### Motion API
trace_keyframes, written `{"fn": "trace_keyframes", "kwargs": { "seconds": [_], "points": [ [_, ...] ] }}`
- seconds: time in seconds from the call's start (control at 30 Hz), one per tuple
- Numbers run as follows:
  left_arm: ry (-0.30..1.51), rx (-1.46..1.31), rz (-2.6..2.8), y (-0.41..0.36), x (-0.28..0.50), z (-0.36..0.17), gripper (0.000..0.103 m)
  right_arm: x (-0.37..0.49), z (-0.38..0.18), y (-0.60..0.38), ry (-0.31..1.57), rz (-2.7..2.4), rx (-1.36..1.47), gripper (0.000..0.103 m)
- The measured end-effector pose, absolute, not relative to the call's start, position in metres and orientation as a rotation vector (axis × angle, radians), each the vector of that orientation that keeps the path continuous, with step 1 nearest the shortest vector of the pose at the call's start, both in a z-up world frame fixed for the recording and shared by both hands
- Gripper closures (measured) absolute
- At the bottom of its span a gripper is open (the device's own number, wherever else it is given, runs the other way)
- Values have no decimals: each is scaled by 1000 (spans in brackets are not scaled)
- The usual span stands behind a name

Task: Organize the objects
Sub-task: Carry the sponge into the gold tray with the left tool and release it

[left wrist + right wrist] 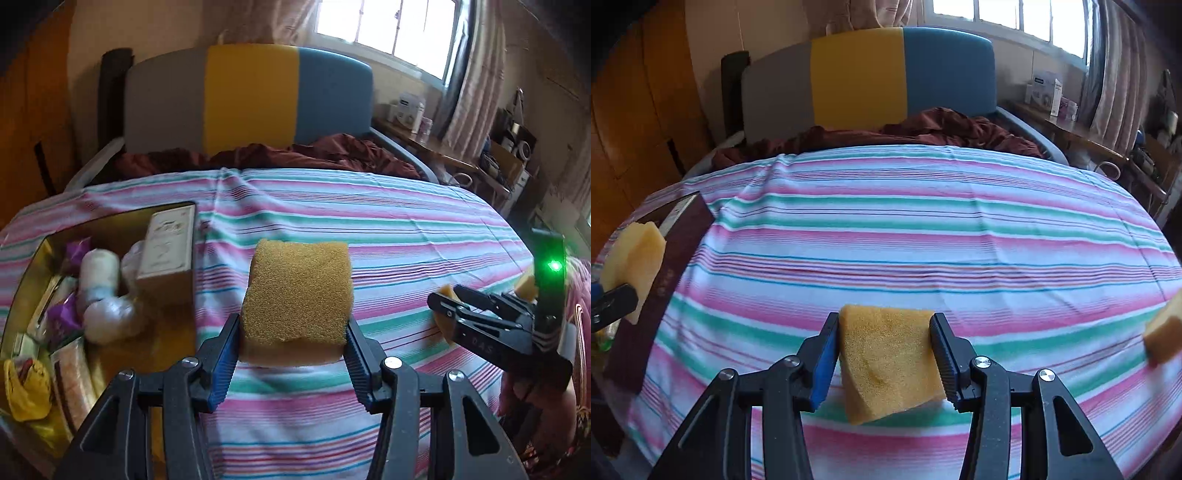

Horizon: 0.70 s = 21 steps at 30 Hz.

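My left gripper (pixel 293 349) is shut on a yellow sponge (pixel 295 295) and holds it above the striped bedsheet (pixel 406 236), just right of an open gold box (pixel 26 273). My right gripper (pixel 884 356) is shut on a second yellow sponge (pixel 886 362) over the sheet. The right gripper also shows at the right of the left wrist view (pixel 443 299), with sponge between its fingers. The left gripper's sponge shows at the left edge of the right wrist view (pixel 633 254). A third sponge (pixel 1165 332) lies at the right edge of the right wrist view.
The gold box holds a cream carton (pixel 168 247), white wrapped rolls (pixel 99 273), purple packets (pixel 64 317) and a yellow bag (pixel 27 391). A crumpled maroon blanket (pixel 295 155) lies by the headboard (pixel 251 96). A cluttered desk (pixel 461 155) stands at the right.
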<state>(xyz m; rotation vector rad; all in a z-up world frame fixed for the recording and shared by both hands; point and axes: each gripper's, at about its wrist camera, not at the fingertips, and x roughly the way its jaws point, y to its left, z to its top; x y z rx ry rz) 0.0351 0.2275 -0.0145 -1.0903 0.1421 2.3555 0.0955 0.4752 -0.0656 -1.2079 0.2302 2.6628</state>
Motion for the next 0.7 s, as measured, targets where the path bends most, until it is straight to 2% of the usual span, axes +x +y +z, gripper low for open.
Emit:
{"fn": "trace_keyframes", "kwargs": {
  "seconds": [0.47,0.7],
  "points": [
    [46,-1133,2371,176,30,-18,50,98,-40,422,354,2746,-1163,54],
    [-5,-1169,2394,141,25,-22,49,96,-36,392,328,2800,-1163,54]
  ]
}}
